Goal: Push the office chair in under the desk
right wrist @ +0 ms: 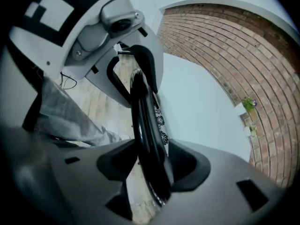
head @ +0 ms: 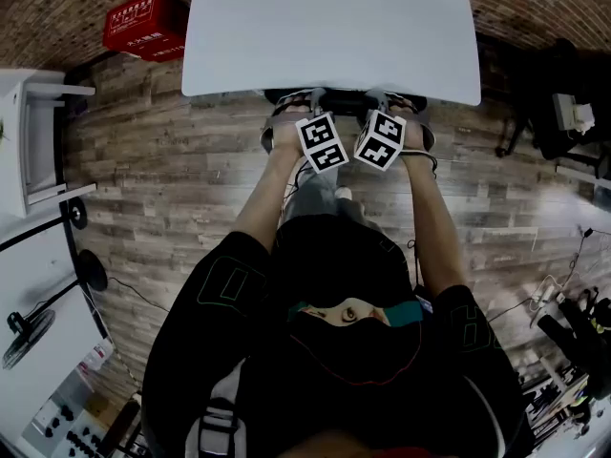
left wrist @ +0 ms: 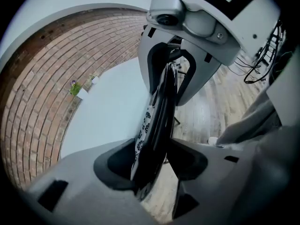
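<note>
The white desk (head: 325,27) fills the top of the head view. The office chair's black backrest (head: 344,96) shows as a dark strip right at the desk's near edge, and the seat is hidden under the desktop. My left gripper (head: 289,117) and right gripper (head: 409,117) sit side by side on the backrest's top rim. In the left gripper view, the left gripper (left wrist: 152,165) is shut on the black rim (left wrist: 161,107). In the right gripper view, the right gripper (right wrist: 150,165) clamps the same rim (right wrist: 143,111).
A red box (head: 143,25) lies on the wooden floor at the far left by the brick wall (left wrist: 42,78). A white cabinet (head: 29,141) and a fan (head: 29,337) stand to the left. A black stand (head: 563,113) and cables (head: 573,303) are on the right.
</note>
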`<act>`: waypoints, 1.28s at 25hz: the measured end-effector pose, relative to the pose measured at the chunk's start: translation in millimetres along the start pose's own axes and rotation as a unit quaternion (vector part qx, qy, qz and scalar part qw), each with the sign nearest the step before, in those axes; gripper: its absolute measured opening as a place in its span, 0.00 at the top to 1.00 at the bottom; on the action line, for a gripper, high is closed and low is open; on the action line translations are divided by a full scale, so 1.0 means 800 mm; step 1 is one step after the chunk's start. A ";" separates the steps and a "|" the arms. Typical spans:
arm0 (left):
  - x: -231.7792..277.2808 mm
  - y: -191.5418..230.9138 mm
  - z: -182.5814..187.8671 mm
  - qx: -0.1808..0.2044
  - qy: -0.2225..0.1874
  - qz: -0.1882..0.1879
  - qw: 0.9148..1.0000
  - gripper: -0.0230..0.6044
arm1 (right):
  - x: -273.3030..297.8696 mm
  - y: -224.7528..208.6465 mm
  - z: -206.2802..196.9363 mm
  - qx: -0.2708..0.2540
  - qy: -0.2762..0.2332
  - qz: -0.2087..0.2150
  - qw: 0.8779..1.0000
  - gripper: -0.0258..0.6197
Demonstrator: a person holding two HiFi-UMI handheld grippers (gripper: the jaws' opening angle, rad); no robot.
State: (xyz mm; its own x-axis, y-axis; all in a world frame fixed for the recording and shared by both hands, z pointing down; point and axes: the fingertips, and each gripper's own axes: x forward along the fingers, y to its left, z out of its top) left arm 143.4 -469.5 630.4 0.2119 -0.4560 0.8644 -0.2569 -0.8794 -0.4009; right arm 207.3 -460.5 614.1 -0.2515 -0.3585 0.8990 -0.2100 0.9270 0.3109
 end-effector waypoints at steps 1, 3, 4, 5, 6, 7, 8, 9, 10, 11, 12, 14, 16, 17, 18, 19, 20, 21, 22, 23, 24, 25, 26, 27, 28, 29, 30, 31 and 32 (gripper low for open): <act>-0.008 -0.003 0.000 -0.005 -0.005 0.001 1.000 0.62 | -0.011 0.002 0.003 0.012 -0.009 0.003 1.000 0.63; -0.029 -0.005 0.003 -0.021 -0.024 0.005 0.999 0.64 | -0.038 0.002 0.012 0.052 -0.042 0.004 0.998 0.63; -0.043 -0.002 0.010 -0.033 -0.043 0.012 0.998 0.64 | -0.054 -0.005 0.019 0.082 -0.069 -0.003 0.994 0.65; -0.059 0.003 0.021 -0.048 -0.069 0.020 0.996 0.67 | -0.072 -0.015 0.026 0.116 -0.103 -0.015 0.988 0.72; -0.075 0.008 0.034 -0.065 -0.100 0.027 0.992 0.78 | -0.092 -0.027 0.033 0.151 -0.140 -0.030 0.978 0.77; -0.090 0.012 0.046 -0.082 -0.128 0.032 0.988 0.87 | -0.112 -0.039 0.040 0.180 -0.177 -0.048 0.967 0.78; -0.106 0.018 0.057 -0.097 -0.152 0.037 0.983 0.88 | -0.132 -0.051 0.046 0.199 -0.209 -0.069 0.955 0.79; -0.121 0.027 0.067 -0.110 -0.173 0.048 0.978 0.89 | -0.152 -0.063 0.051 0.212 -0.236 -0.092 0.944 0.82; -0.140 0.039 0.077 -0.124 -0.196 0.064 0.971 0.90 | -0.173 -0.077 0.054 0.223 -0.259 -0.116 0.932 0.84; -0.161 0.054 0.088 -0.143 -0.223 0.080 0.961 0.93 | -0.194 -0.090 0.057 0.237 -0.281 -0.138 0.919 0.87; -0.184 0.070 0.101 -0.169 -0.255 0.092 0.948 0.95 | -0.215 -0.102 0.059 0.252 -0.303 -0.159 0.905 0.92; -0.235 0.100 0.127 -0.233 -0.330 0.094 0.910 0.95 | -0.256 -0.116 0.066 0.269 -0.340 -0.191 0.881 0.95; -0.288 0.123 0.145 -0.303 -0.402 0.087 0.860 0.95 | -0.292 -0.115 0.077 0.276 -0.373 -0.209 0.861 0.95; -0.313 0.134 0.149 -0.333 -0.431 0.088 0.834 0.95 | -0.309 -0.113 0.082 0.286 -0.393 -0.211 0.848 0.95; -0.337 0.144 0.151 -0.357 -0.456 0.094 0.810 0.95 | -0.326 -0.114 0.087 0.299 -0.415 -0.208 0.834 0.96; -0.359 0.155 0.152 -0.375 -0.475 0.104 0.789 0.95 | -0.343 -0.115 0.093 0.310 -0.440 -0.200 0.819 0.96; -0.379 0.163 0.150 -0.390 -0.487 0.119 0.773 0.95 | -0.360 -0.116 0.099 0.318 -0.463 -0.191 0.805 0.96; -0.395 0.170 0.146 -0.403 -0.494 0.135 0.758 0.95 | -0.375 -0.118 0.103 0.326 -0.480 -0.186 0.793 0.96; -0.407 0.174 0.139 -0.419 -0.496 0.152 0.745 0.95 | -0.387 -0.120 0.105 0.335 -0.490 -0.187 0.783 0.96; -0.417 0.176 0.129 -0.436 -0.494 0.168 0.733 0.95 | -0.397 -0.123 0.105 0.345 -0.494 -0.193 0.774 0.96; -0.422 0.175 0.118 -0.453 -0.489 0.183 0.723 0.95 | -0.405 -0.124 0.104 0.358 -0.495 -0.200 0.766 0.96; -0.423 0.173 0.107 -0.467 -0.481 0.194 0.716 0.95 | -0.410 -0.125 0.101 0.373 -0.495 -0.206 0.757 0.96; -0.423 0.168 0.099 -0.475 -0.473 0.202 0.714 0.95 | -0.413 -0.124 0.096 0.389 -0.494 -0.212 0.748 0.96; -0.422 0.163 0.092 -0.477 -0.467 0.209 0.715 0.95 | -0.414 -0.122 0.089 0.403 -0.490 -0.220 0.741 0.96; -0.421 0.157 0.087 -0.474 -0.464 0.213 0.717 0.95 | -0.413 -0.119 0.082 0.412 -0.482 -0.228 0.739 0.96; -0.422 0.151 0.084 -0.471 -0.465 0.217 0.717 0.95 | -0.411 -0.116 0.076 0.416 -0.472 -0.236 0.740 0.96; -0.424 0.146 0.082 -0.467 -0.468 0.221 0.717 0.95 | -0.408 -0.113 0.072 0.416 -0.463 -0.243 0.744 0.96; -0.425 0.142 0.080 -0.463 -0.470 0.224 0.717 0.95 | -0.407 -0.111 0.070 0.415 -0.459 -0.246 0.746 0.96; -0.424 0.139 0.080 -0.459 -0.468 0.227 0.720 0.95 | -0.407 -0.108 0.070 0.412 -0.457 -0.248 0.748 0.96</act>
State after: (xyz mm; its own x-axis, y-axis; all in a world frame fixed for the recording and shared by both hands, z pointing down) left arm 103.0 -421.2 273.2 0.3432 -0.9380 -0.0485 -0.9237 -0.3464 0.1636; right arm 254.7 -430.3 277.3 -0.4110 -0.9111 0.0320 -0.9084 0.4063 -0.0985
